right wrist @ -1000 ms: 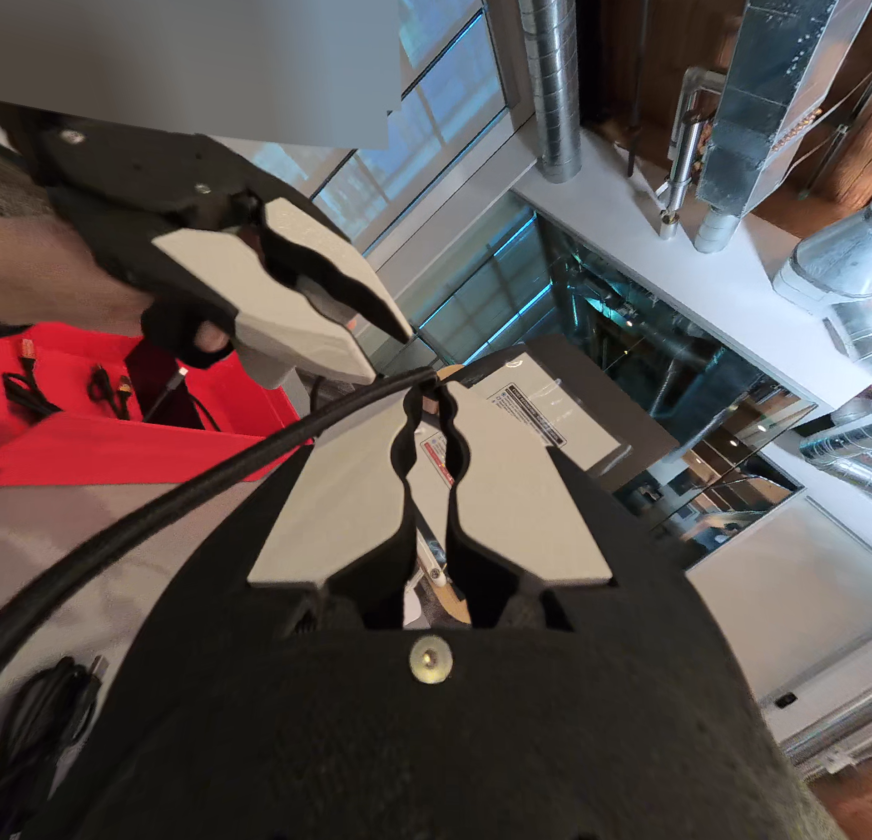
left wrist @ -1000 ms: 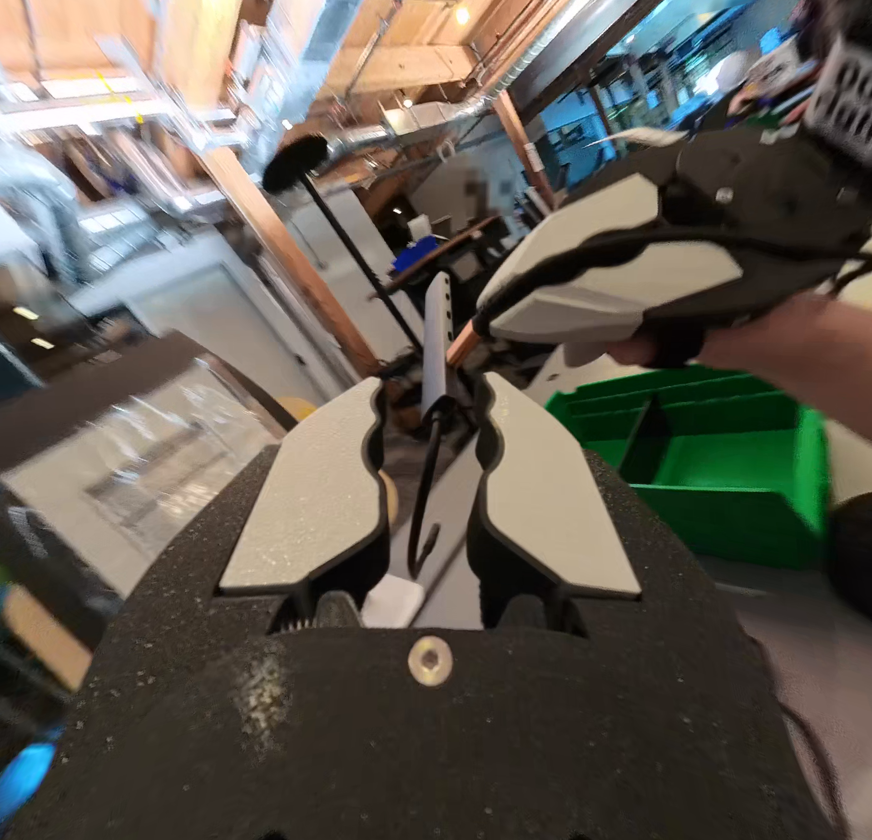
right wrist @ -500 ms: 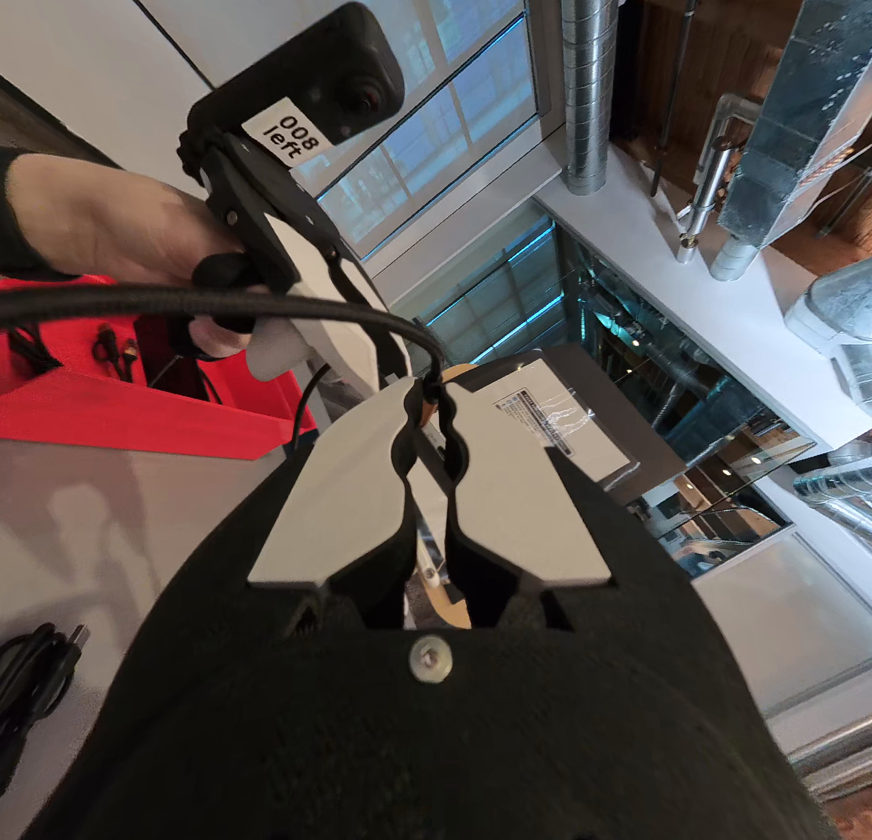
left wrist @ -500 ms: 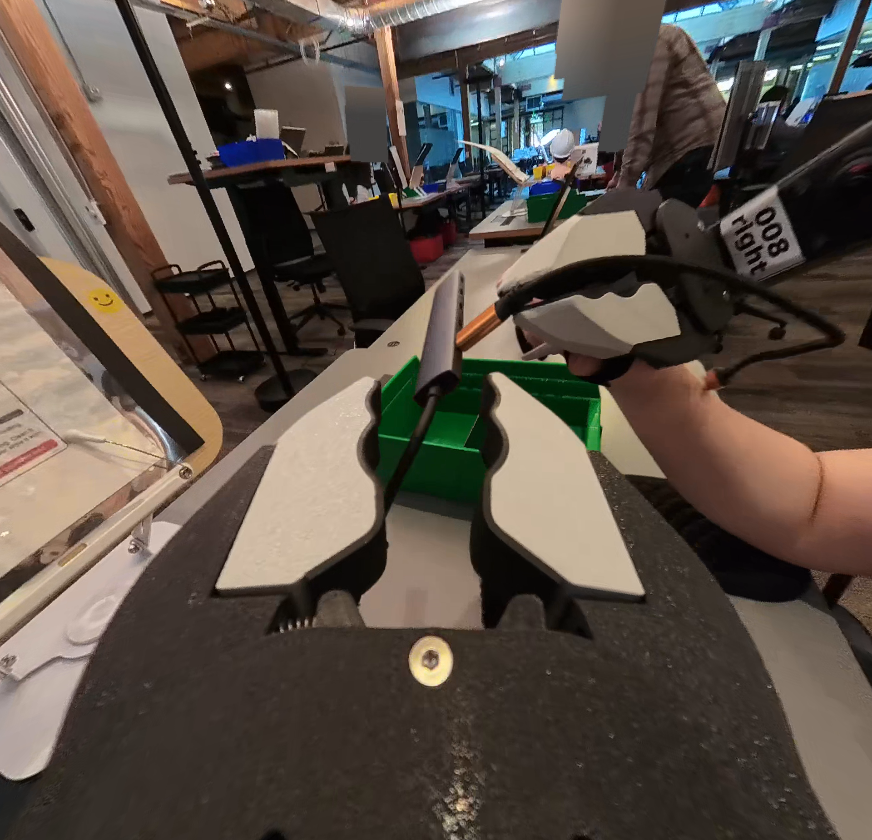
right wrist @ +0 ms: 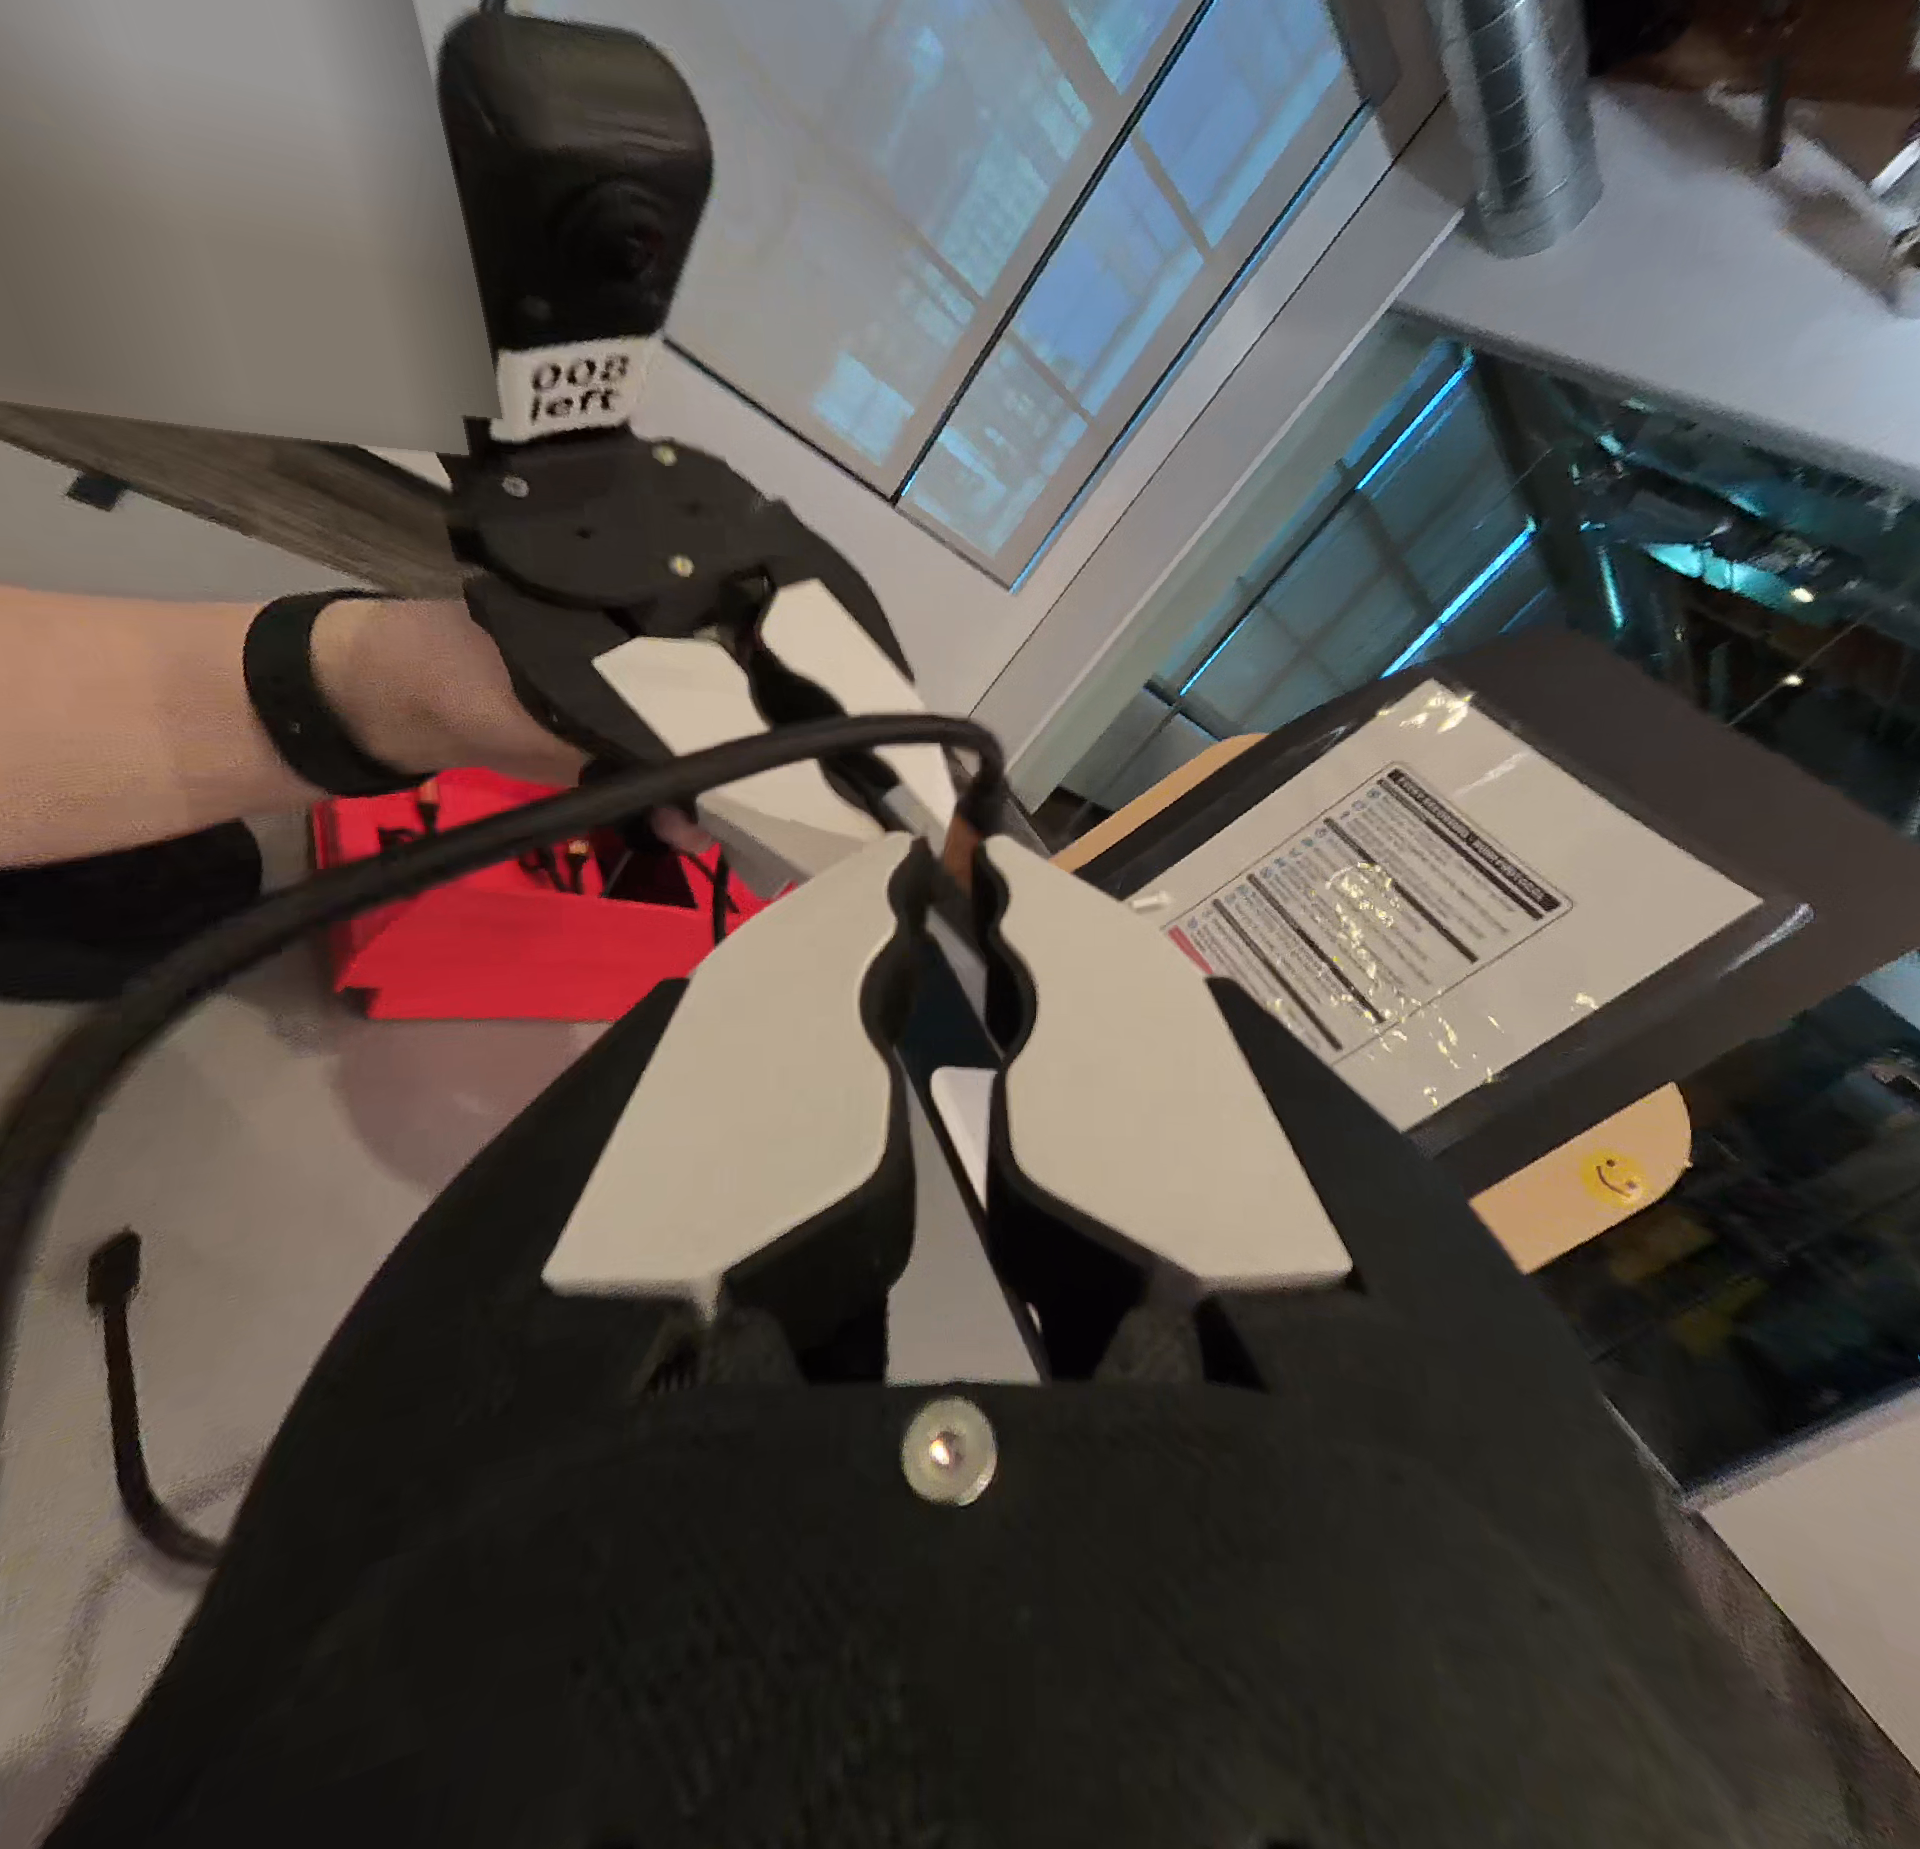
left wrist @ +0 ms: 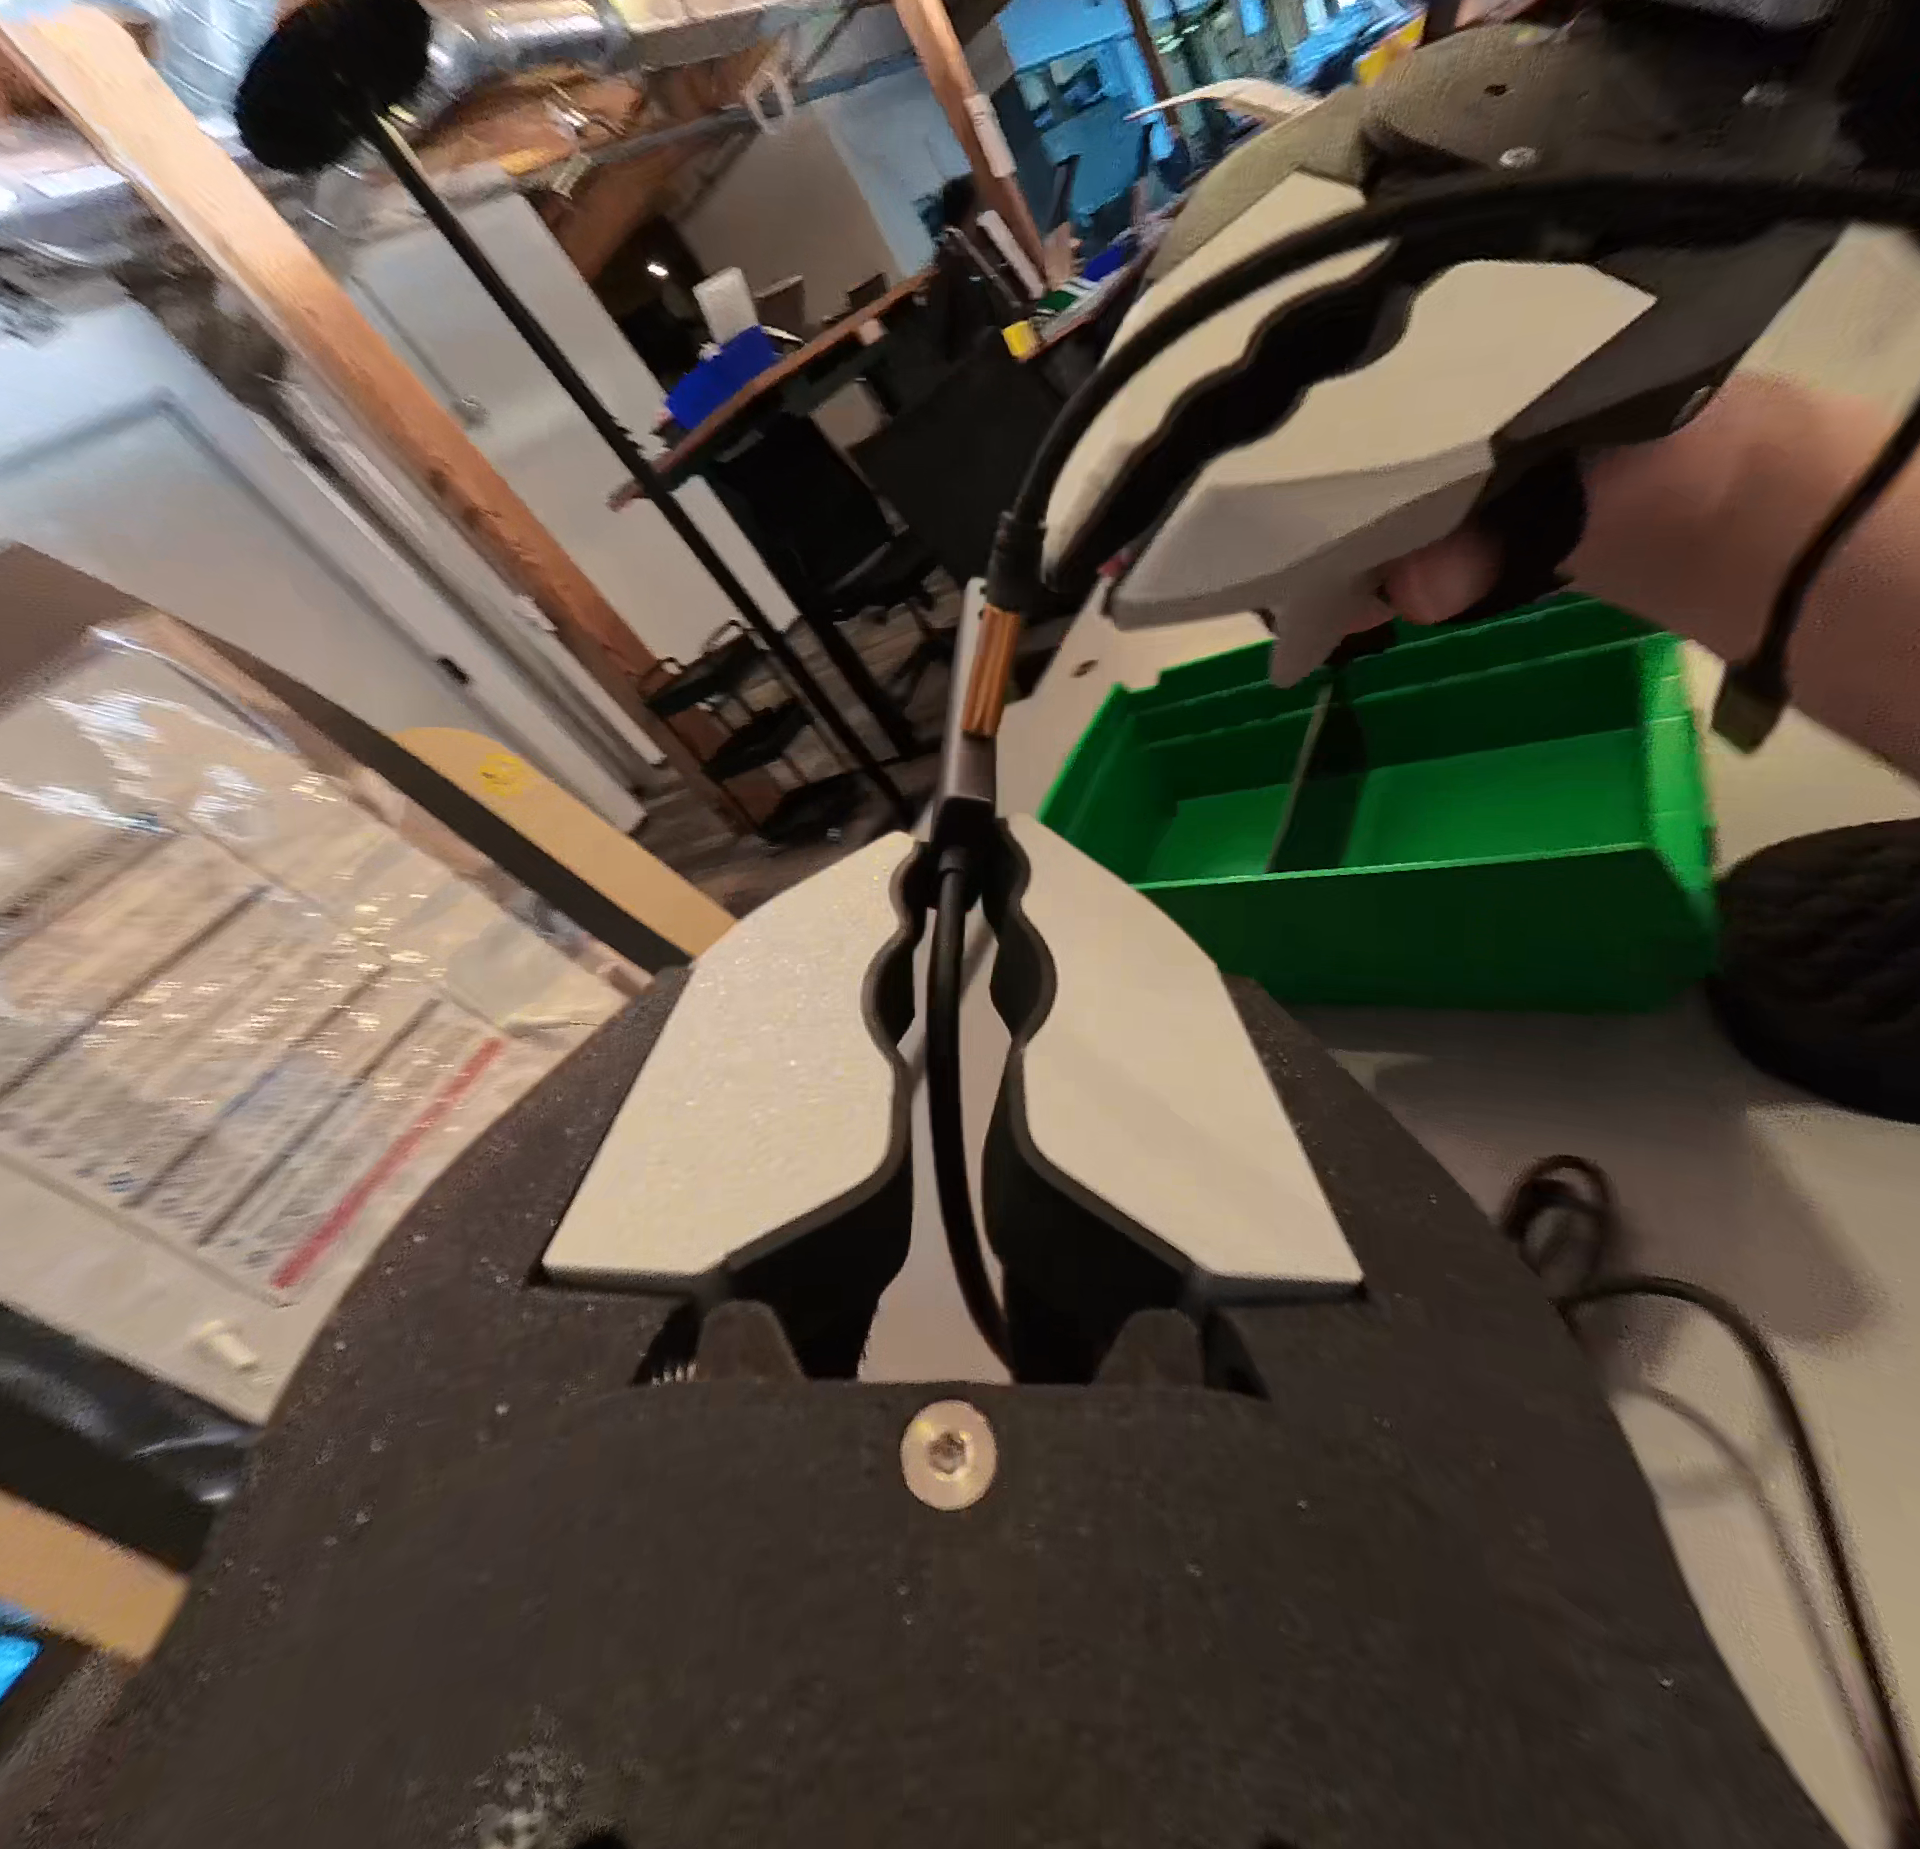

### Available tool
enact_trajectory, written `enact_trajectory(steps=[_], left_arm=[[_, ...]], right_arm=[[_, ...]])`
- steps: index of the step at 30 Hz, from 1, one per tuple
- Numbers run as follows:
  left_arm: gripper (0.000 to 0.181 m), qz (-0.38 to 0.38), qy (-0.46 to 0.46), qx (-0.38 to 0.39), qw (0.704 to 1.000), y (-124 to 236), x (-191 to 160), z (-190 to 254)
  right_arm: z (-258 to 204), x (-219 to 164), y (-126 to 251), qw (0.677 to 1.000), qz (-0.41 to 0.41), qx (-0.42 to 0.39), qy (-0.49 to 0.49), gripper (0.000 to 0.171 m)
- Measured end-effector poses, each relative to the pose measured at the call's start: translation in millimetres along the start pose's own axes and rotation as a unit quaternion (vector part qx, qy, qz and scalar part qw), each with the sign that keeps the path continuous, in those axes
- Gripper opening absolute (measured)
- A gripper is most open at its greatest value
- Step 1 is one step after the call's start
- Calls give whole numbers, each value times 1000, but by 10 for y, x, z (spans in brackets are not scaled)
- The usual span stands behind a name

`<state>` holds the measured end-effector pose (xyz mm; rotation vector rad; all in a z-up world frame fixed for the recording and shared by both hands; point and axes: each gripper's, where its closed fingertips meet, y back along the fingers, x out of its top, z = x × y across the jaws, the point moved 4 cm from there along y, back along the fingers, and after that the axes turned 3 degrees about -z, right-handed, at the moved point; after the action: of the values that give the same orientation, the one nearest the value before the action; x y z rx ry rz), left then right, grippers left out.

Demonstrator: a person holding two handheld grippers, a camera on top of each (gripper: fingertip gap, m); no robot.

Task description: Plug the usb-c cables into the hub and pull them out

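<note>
Left gripper [left wrist: 961, 864] pinches the slim grey hub [left wrist: 964, 797] at its tips, the hub's black lead [left wrist: 951, 1072] running back between the fingers. Just above the hub, the right gripper [right wrist: 948, 859] clamps a copper-coloured plug [left wrist: 989, 672]; whether it is seated is hidden. Beside the hub sits a green bin [left wrist: 1455, 906], partly covered.

Hub [left wrist: 961, 776] mostly hidden beyond left tool's tips [left wrist: 961, 864], background shelving at ten o'clock blurred, black cable [right wrist: 135, 978] cut off at nine o'clock edge
</note>
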<state>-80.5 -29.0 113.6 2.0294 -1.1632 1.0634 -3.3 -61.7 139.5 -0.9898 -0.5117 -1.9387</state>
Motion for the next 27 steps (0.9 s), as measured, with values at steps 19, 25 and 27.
enact_trajectory(steps=[19, 25, 27], left_arm=[[9, -20, -413, 269, 870, 100, 108, 46], [9, -46, -421, 314, 850, 119, 112, -35], [9, -47, -428, 317, 845, 120, 131, -14]], right_arm=[[192, 58, 226, 986, -47, -6, -159, 17], [5, 140, -27, 987, -113, -61, -98, 24], [-23, 117, -119, 986, -123, -81, -73, 17]])
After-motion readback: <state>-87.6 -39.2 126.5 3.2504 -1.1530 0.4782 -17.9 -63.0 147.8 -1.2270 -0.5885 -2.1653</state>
